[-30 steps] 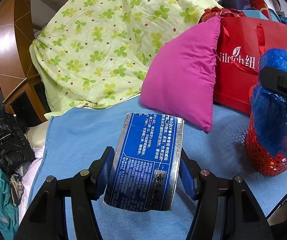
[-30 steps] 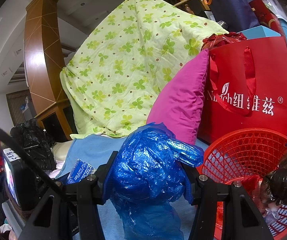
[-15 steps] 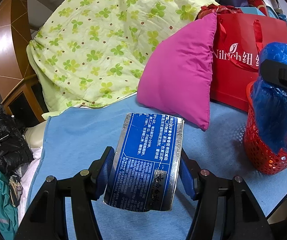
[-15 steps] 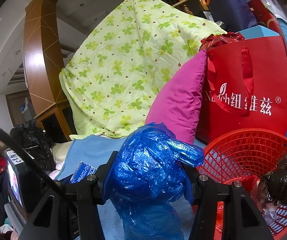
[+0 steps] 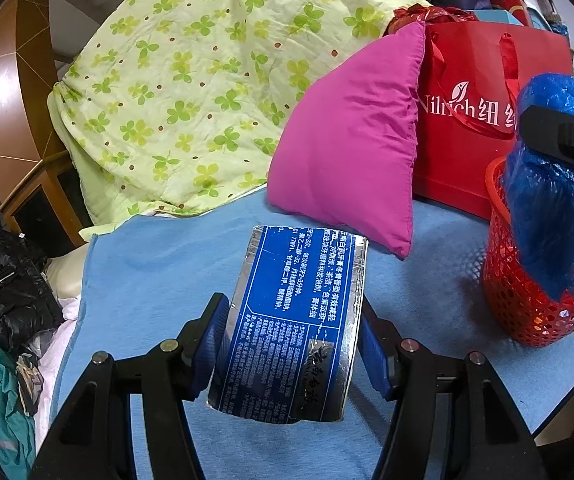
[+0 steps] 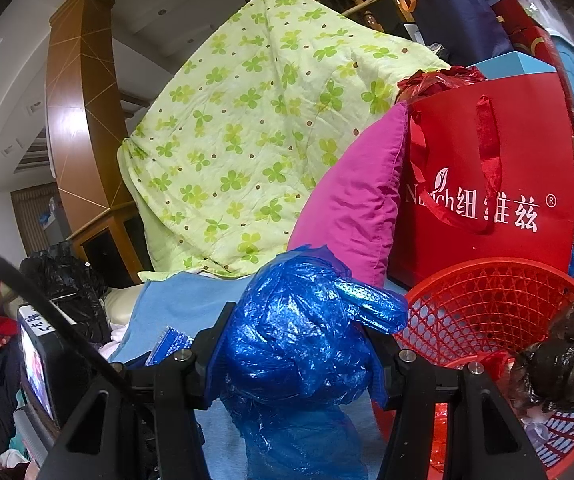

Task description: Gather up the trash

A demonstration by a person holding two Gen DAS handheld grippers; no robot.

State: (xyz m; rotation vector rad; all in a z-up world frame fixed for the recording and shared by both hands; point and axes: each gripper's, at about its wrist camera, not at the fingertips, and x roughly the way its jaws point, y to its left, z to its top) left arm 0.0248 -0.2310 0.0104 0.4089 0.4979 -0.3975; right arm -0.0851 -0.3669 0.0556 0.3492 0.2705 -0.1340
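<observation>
My left gripper (image 5: 291, 344) is shut on a blue and silver carton (image 5: 291, 320) with white print, held above the blue cloth (image 5: 159, 264). My right gripper (image 6: 299, 356) is shut on a crumpled blue plastic bag (image 6: 299, 344), just left of the red mesh basket (image 6: 487, 300). In the left wrist view that bag (image 5: 555, 208) hangs over the basket (image 5: 519, 304) at the right edge. The basket holds a dark crumpled plastic bag (image 6: 559, 360) and other scraps.
A magenta pillow (image 5: 351, 152) leans on a red paper bag (image 5: 475, 128) behind the basket. A green clover quilt (image 5: 207, 88) is piled at the back. Black and teal clothes (image 5: 3, 304) lie off the cloth's left edge.
The left gripper with the carton has shifted a little, so the pillow, red bag and basket slid slightly left in its view. The right gripper moved slightly toward the basket. Both grips unchanged.
</observation>
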